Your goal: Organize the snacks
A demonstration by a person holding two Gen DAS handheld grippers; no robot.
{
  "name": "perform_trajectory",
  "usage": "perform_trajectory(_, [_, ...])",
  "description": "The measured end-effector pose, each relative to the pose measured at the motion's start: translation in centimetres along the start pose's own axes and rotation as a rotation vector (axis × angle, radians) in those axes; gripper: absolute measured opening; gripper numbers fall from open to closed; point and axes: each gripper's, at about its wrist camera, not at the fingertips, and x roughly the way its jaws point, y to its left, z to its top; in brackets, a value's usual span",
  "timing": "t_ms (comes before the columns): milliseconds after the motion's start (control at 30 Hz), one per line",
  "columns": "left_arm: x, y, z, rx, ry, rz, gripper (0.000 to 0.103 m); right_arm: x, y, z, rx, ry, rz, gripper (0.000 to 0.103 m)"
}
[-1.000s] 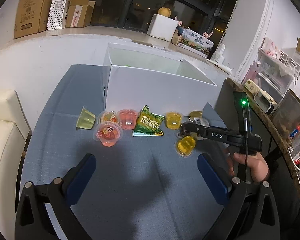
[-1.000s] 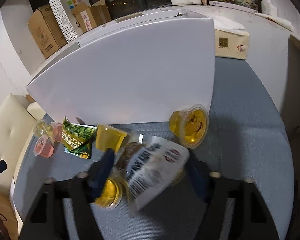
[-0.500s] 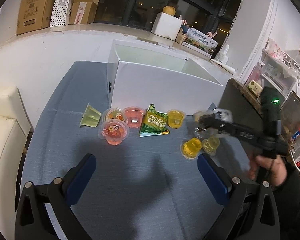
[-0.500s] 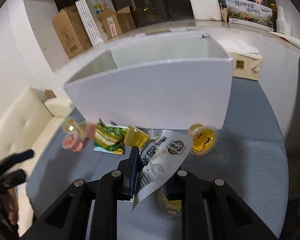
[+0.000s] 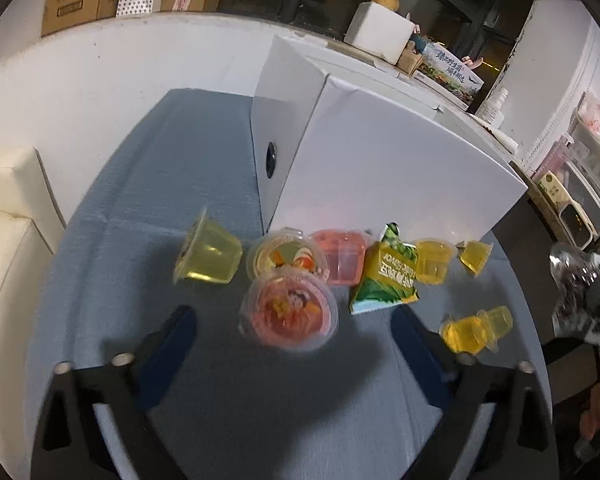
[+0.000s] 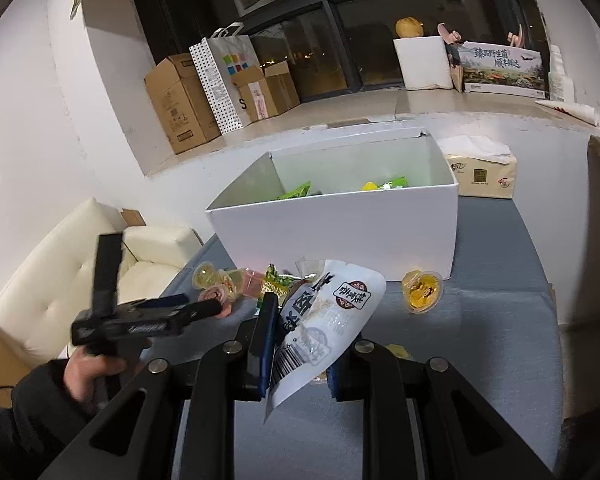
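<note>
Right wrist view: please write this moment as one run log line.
right tongs: shut on white snack packet | left tongs: closing around pink jelly cup | white box: open

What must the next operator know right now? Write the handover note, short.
Right tool: shut on a white snack bag, lifted in front of the white box.
Left tool: closing, not yet gripping, around the red jelly cup.
Done: some green packets lie in the box.
Left: drop the bag in; on the blue table remain jelly cups and a green packet.
</note>
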Motion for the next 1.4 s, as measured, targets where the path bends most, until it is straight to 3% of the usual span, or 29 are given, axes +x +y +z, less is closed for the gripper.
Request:
perform_trajectory(33, [0.3, -0.1, 0.1, 0.003, 0.011, -0.004, 0.074, 0.1, 0.0, -0.1, 0.000, 0.004, 0.005, 0.022])
perform_trajectory(100, [1.1, -0.4, 0.2, 0.017, 0.049, 0.005, 0.048, 0.4, 0.1, -0.3, 0.002, 0.013, 0.007, 0.022])
perform_trajectory(267, [0.5, -0.8, -0.6, 0.040, 0.024, -0.037, 0.048, 0.0, 0.3, -0.6, 0.000, 0.006, 0.007, 0.022])
perform_trajectory(500, [-4.8, -3.9, -0.2, 0.115, -0.082, -0.089, 0.048, -0.9, 0.4, 0.3, -0.005, -0.028, 0.007, 0.022])
perform_trajectory(767, [-6.9, -7.8, 7.8, 0.147, -0.192, -0.136, 0.048, 0.6, -1.3, 7.1, 0.024, -0.076, -0.010, 0.022])
perform_trajectory(1033, [-2.6, -10.7, 15.2, 0.158, -0.156, -0.103, 0.049, 6.4, -4.8, 14.4, 0.061, -0.032, -0.060, 0.023])
perform_trajectory(1067, [-1.8, -10.9, 15.8, 0.155, -0.133, -0.101, 0.055, 7.2, -5.3, 14.8, 0.063, -0.012, -0.060, 0.023])
perform_trajectory(1100, [-1.4, -11.0, 16.0, 0.151, -0.113, -0.086, 0.078, 8.0, -5.7, 15.2, 0.063, 0.007, -0.098, 0.037])
perform_trajectory(1133, [-1.1, -10.9, 15.9, 0.146, -0.101, -0.064, 0.094, 8.4, -6.1, 15.3, 0.062, 0.015, -0.140, 0.083])
perform_trajectory(1167, [-1.0, -10.9, 15.7, 0.142, -0.101, -0.061, 0.103, 8.8, -6.6, 15.3, 0.062, 0.022, -0.173, 0.103])
perform_trajectory(1400, [-1.0, -10.1, 14.7, 0.149, -0.109, -0.067, 0.103, 7.8, -7.8, 13.5, 0.067, 0.026, -0.169, 0.103])
